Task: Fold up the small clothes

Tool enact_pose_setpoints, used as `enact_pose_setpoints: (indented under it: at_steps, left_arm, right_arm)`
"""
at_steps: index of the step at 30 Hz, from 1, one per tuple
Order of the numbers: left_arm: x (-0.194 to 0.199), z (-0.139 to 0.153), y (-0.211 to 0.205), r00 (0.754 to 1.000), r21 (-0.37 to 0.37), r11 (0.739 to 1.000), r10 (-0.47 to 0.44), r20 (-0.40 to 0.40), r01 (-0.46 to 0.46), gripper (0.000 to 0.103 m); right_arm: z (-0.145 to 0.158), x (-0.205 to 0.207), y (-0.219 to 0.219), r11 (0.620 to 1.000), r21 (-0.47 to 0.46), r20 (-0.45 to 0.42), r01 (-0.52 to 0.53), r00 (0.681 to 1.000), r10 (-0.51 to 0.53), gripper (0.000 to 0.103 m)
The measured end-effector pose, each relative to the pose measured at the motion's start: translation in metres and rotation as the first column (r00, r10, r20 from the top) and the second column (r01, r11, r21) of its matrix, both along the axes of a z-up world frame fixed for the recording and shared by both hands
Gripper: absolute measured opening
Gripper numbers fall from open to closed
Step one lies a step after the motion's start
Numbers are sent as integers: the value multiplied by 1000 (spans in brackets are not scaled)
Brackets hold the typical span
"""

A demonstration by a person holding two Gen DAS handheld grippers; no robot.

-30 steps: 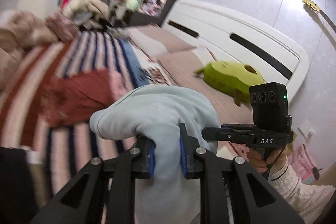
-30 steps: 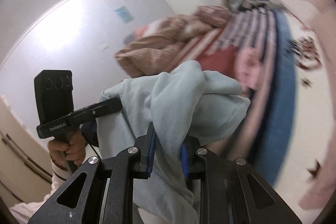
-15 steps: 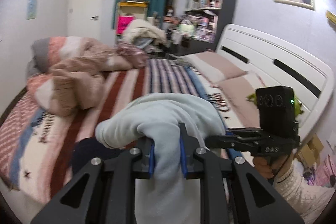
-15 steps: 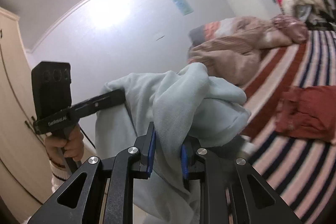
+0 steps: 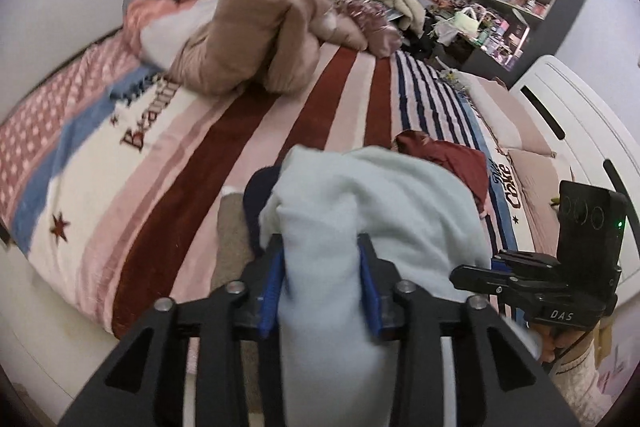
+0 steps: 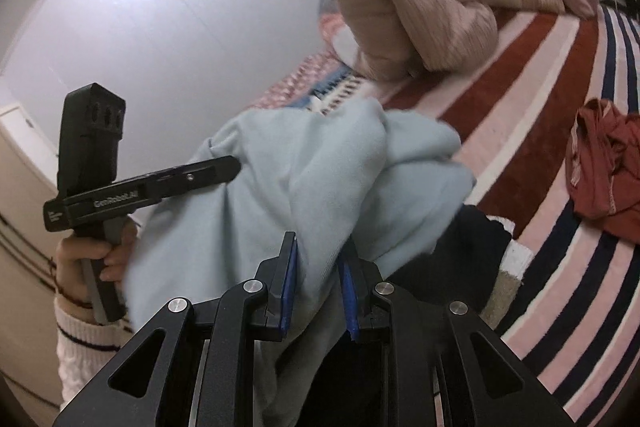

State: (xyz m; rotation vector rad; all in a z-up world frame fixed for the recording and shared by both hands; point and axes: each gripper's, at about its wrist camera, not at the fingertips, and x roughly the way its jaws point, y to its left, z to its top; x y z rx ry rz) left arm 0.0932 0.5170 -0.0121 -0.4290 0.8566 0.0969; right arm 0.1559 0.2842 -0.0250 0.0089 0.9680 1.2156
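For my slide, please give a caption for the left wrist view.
Left gripper clamps a light blue garment above the striped bed, a red garment lying beyond.

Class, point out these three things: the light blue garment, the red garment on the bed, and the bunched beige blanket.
light blue garment (image 5: 372, 195), left wrist view, upper fold
red garment (image 6: 604, 163), right wrist view, middle
beige blanket (image 5: 256, 27), left wrist view, top

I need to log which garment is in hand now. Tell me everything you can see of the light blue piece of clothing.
The light blue garment looks like soft, thick fleece, plain and unpatterned. It is bunched, not flat, held up over the striped bedspread. The left gripper and the right gripper each pinch a fold between blue-padded jaws, and cloth drapes below both. What kind of garment it is cannot be told.
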Motion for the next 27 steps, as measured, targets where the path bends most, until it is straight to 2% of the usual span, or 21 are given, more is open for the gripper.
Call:
enact_pose_setpoints:
  at_steps: [5, 8, 10, 11, 15, 22, 27]
  left_arm:
    - [12, -13, -1, 1000, -3, 1000, -19, -19, 19, 42]
    - [10, -7, -4, 1000, 7, 1000, -27, 0, 27, 50]
    - [1, 3, -6, 1000, 36, 999, -22, 21, 21, 61]
    - [-1, 7, -8, 999, 43, 999, -21, 32, 19, 61]
    - [-11, 24, -10, 996, 47, 999, -10, 89, 5, 63]
    - [-19, 39, -22, 996, 96, 995, 13, 85, -21, 63]
    - [-33, 63, -62, 995, 231, 972, 30, 92, -51, 63]
  right_arm:
    - [-19, 12, 3, 1000, -27, -49, 11, 999, -12, 17]
    - [-16, 14, -1, 999, -35, -32, 15, 999, -16, 30]
    - [-12, 14, -7, 999, -37, -10, 25, 1000, -25, 41]
    - [-10, 15, -9, 999, -36, -5, 30, 1000, -30, 42]
    - [-1, 18, -22, 998, -26, 17, 50, 999, -50, 44]
    - [10, 18, -43, 998, -12, 29, 65, 997, -64, 45]
    - [17, 1, -71, 998, 6, 93, 56, 994, -56, 45]
